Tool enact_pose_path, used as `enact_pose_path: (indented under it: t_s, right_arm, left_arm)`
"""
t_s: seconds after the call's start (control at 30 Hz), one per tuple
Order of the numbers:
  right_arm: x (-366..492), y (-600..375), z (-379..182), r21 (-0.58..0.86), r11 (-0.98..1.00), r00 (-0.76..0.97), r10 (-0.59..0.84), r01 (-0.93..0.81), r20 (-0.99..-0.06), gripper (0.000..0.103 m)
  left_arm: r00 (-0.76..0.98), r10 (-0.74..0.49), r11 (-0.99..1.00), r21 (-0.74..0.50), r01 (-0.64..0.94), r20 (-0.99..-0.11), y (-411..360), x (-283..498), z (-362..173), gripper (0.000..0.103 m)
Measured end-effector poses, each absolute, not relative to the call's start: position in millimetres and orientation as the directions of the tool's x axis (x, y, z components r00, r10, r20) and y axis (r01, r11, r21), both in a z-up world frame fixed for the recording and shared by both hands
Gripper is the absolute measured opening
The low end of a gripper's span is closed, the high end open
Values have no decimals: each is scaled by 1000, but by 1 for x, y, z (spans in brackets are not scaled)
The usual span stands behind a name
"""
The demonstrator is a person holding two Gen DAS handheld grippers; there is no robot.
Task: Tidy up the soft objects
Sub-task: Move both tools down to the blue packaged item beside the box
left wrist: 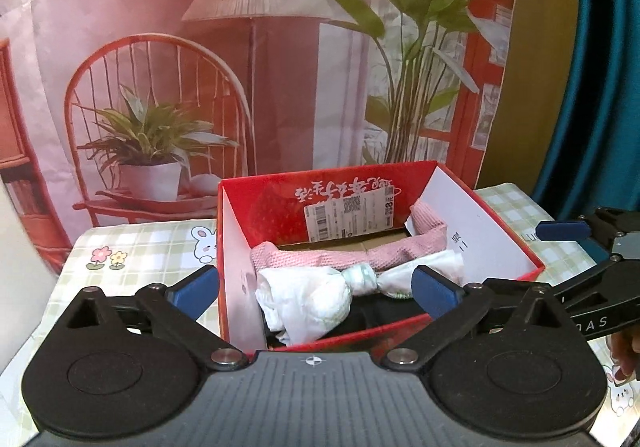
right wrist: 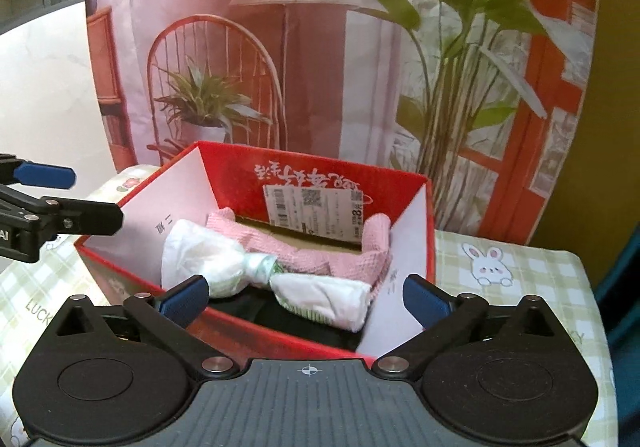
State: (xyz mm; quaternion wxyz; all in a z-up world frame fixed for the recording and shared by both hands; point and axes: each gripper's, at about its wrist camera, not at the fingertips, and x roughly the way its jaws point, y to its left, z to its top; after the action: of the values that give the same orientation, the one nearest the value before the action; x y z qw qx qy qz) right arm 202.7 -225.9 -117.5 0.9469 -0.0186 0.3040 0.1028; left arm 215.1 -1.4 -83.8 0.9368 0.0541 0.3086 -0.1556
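Care now lies in drawing both wide-open, empty grippers, left gripper (left wrist: pixel 316 287) and right gripper (right wrist: pixel 306 299), clear of the red box (left wrist: pixel 500 247) so the white twisted cloth (left wrist: pixel 320 295) stays inside, near its front wall.

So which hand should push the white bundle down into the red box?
Probably the left. Both grippers are open and empty, but the left gripper looks straight at the fat end of the white bundle, low in the red box. The right gripper faces its thin twisted middle.
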Motion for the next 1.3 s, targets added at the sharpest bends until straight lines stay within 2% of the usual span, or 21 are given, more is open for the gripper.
enact_pose_path:
  t_s: [0.7, 0.93, 1.03, 1.13, 1.2, 1.3]
  right_arm:
    - [143, -248, -128, 58, 988, 807, 148, -140, -572, 102]
    - [139, -244, -136, 101, 982, 796, 191, -162, -575, 100]
    - [133, -242, -139, 130, 975, 788, 221, -178, -575, 96]
    - [130, -236, -146, 132, 968, 761, 248, -212, -599, 90]
    - [129, -231, -153, 125, 964, 739, 261, -235, -621, 78]
    - [125, -227, -161, 149, 955, 725, 292, -257, -623, 72]
  left_arm:
    - [745, -250, 950, -9, 311, -619, 12, 173, -93, 103]
    - [704, -305, 941, -91, 326, -642, 14, 168, -106, 102]
    - [668, -362, 921, -141, 363, -650, 9, 162, -113, 99]
    - [615, -412, 898, -186, 399, -673, 1, 163, -124, 91]
    - [587, -430, 891, -214, 401, -686, -4, 164, -132, 83]
    - [549, -460, 878, -265, 399, -698, -6, 165, -144, 75]
